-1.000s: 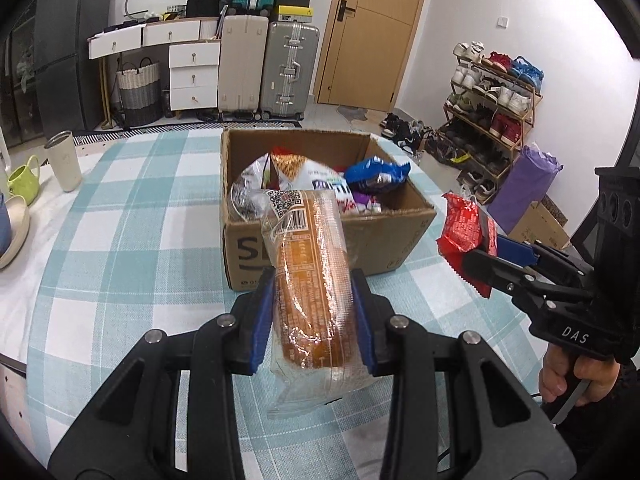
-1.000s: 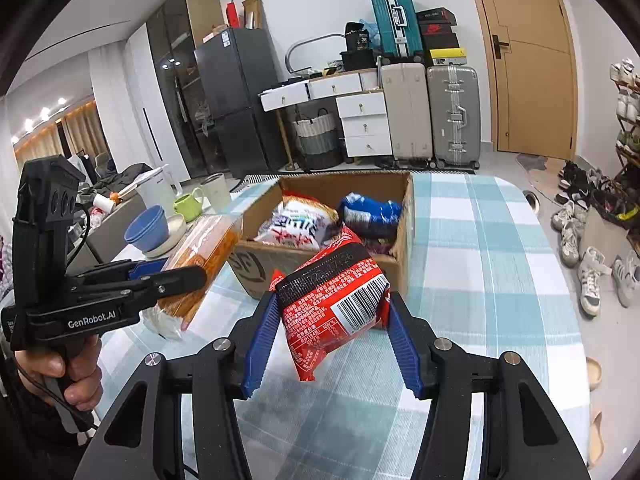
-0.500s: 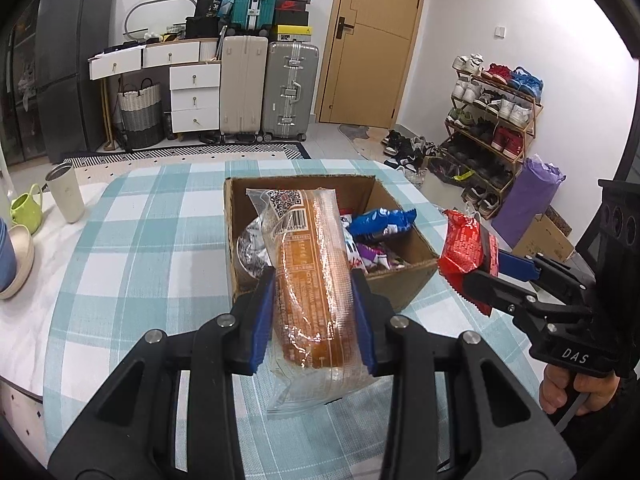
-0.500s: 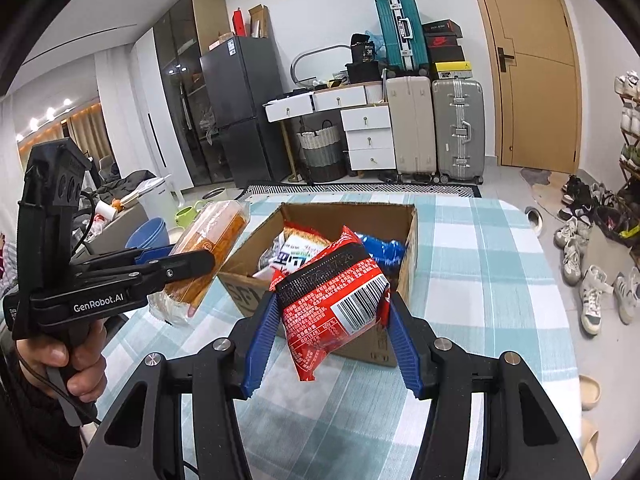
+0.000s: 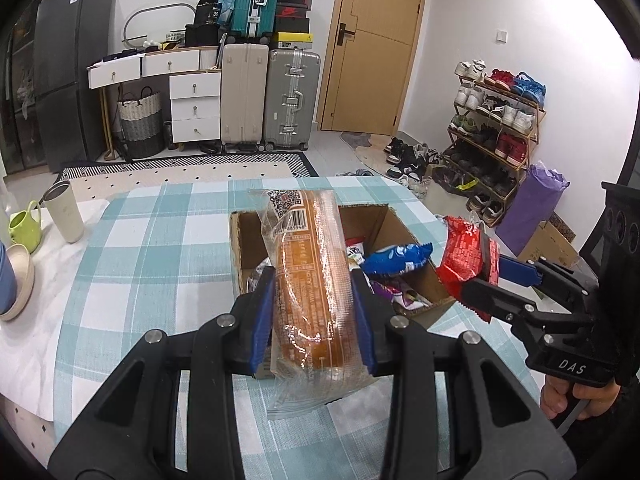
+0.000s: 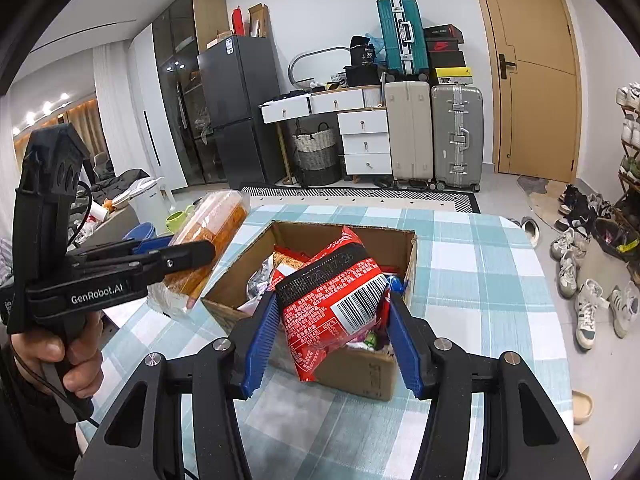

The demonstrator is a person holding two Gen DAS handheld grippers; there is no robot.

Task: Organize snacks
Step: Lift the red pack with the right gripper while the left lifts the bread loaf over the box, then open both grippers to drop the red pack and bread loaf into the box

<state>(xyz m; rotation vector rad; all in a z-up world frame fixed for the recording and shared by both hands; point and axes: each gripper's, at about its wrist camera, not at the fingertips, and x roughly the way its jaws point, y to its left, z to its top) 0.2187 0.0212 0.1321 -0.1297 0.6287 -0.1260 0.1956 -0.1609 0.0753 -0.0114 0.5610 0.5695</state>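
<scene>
My left gripper is shut on a long bread loaf in a clear wrapper, held up in front of an open cardboard box on the checked table. Inside the box lie several snack packs, a blue one on top. My right gripper is shut on a red snack packet with a barcode, raised over the near edge of the box. The right wrist view shows the left gripper with the bread loaf to the left of the box. The left wrist view shows the red packet at the box's right.
A beige tumbler, a green mug and a bowl stand at the table's left edge. Behind the table are suitcases, drawers and a door. A shoe rack lines the right wall. A hand grips the left tool.
Both grippers have risen with their packs and now look more steeply down into the box. The box sits lower and nearer in both views.
</scene>
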